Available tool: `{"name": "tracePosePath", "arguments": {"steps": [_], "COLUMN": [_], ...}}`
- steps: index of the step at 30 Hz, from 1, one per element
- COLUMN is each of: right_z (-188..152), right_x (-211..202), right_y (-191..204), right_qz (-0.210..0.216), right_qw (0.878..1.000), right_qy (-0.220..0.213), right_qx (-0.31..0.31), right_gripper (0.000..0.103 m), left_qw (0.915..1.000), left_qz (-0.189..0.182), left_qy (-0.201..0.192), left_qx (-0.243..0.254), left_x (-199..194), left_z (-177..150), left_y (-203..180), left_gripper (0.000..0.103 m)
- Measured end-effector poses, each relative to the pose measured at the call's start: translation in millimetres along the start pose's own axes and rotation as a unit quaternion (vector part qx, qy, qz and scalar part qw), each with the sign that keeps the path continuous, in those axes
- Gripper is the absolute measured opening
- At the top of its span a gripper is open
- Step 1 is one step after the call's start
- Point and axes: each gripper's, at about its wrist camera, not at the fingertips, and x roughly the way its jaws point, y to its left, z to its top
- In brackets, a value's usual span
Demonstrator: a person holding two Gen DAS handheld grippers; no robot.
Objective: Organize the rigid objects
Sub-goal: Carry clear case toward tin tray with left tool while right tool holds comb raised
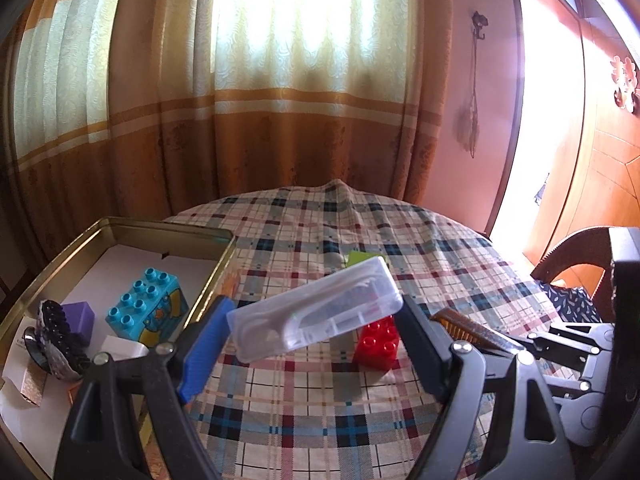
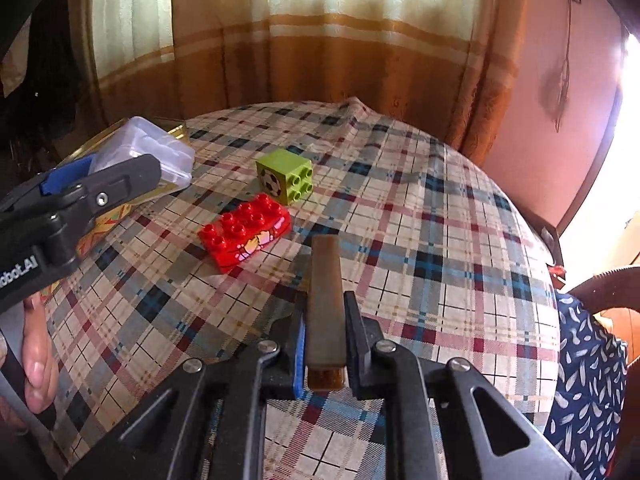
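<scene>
My left gripper (image 1: pixel 316 306) is shut on a clear plastic case (image 1: pixel 320 312), held tilted above the plaid tablecloth. The same case (image 2: pixel 148 148) shows at the left of the right wrist view, beside the gold tin's corner. My right gripper (image 2: pixel 326 300) is shut on a flat brown comb (image 2: pixel 325 300) that points forward, just over the cloth. A red brick (image 2: pixel 246 228) lies on the cloth ahead of the comb, and a green brick with a football print (image 2: pixel 286 176) stands behind it.
A gold tin tray (image 1: pixel 120 226) at the left holds a blue brick (image 1: pixel 148 312), a purple cube (image 1: pixel 80 316), a black hair clip (image 1: pixel 60 340) and some papers. A person's hand (image 2: pixel 36 360) grips the left tool. A wooden chair (image 1: pixel 572 248) with dark patterned cloth stands right.
</scene>
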Motion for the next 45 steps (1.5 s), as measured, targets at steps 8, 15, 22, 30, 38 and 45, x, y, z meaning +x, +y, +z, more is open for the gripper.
{"name": "tracePosePath", "arguments": {"steps": [8, 15, 22, 30, 38, 45], "right_z": [2, 6, 8, 8, 7, 6], "right_x": [-8, -16, -20, -25, -27, -30], "right_y": [2, 5, 12, 23, 31, 39], "right_qz": [0.002, 0.017, 0.027, 0.034, 0.042, 0.047], "right_qw": [1.000, 0.999, 0.998, 0.997, 0.997, 0.996], "right_qy": [-0.023, -0.040, -0.050, -0.063, -0.068, -0.072], "right_qx": [-0.002, 0.004, 0.007, 0.001, -0.002, -0.006], "right_gripper": [0.016, 0.016, 0.016, 0.016, 0.016, 0.016], "left_qw": [0.9997, 0.9989, 0.9985, 0.9982, 0.9977, 0.9977], "left_qz": [0.009, 0.019, 0.025, 0.031, 0.039, 0.040], "left_qy": [-0.023, -0.043, -0.047, -0.051, -0.054, -0.052], "left_qx": [-0.001, 0.008, 0.010, -0.006, -0.010, -0.015], "left_x": [-10, -19, -27, -32, -39, -42], "left_z": [0, -1, -6, -9, -12, -13], "left_y": [1, 0, 1, 9, 16, 22], "left_gripper": [0.083, 0.083, 0.083, 0.083, 0.083, 0.083]}}
